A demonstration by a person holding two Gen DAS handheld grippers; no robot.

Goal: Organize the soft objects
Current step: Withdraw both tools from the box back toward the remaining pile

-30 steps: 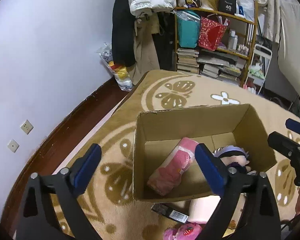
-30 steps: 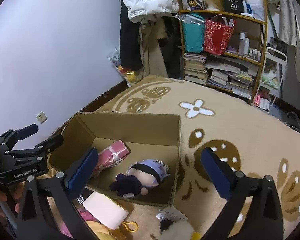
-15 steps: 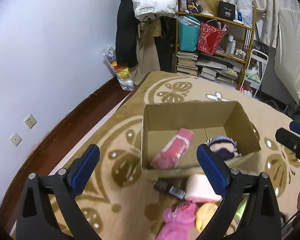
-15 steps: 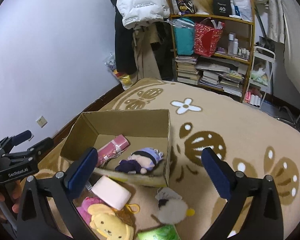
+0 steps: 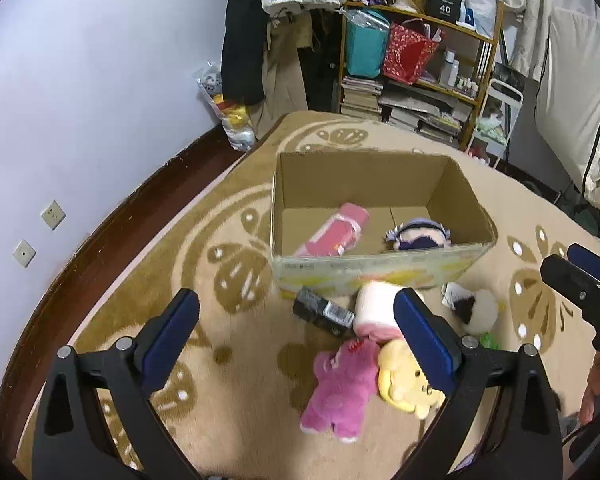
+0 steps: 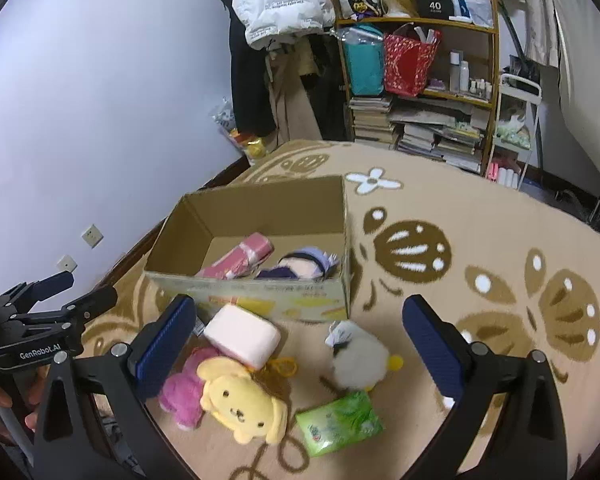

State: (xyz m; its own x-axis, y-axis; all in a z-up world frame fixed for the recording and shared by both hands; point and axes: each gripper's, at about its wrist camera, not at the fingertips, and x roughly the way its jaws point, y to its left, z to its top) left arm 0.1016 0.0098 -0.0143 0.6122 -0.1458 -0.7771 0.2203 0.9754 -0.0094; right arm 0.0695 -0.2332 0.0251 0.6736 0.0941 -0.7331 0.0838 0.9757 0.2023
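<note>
Both grippers held spread over the rug, gripping nothing.
Left wrist: my left gripper [image 5: 296, 316] gapes above the pink plush [image 5: 340, 392]; the cardboard box [image 5: 380, 276] holds a pink roll [image 5: 332, 232]. Right wrist: my right gripper [image 6: 300, 328] gapes above the yellow dog plush [image 6: 240, 404], white fluffy toy [image 6: 360, 356] and green tissue pack [image 6: 340, 424].
</note>
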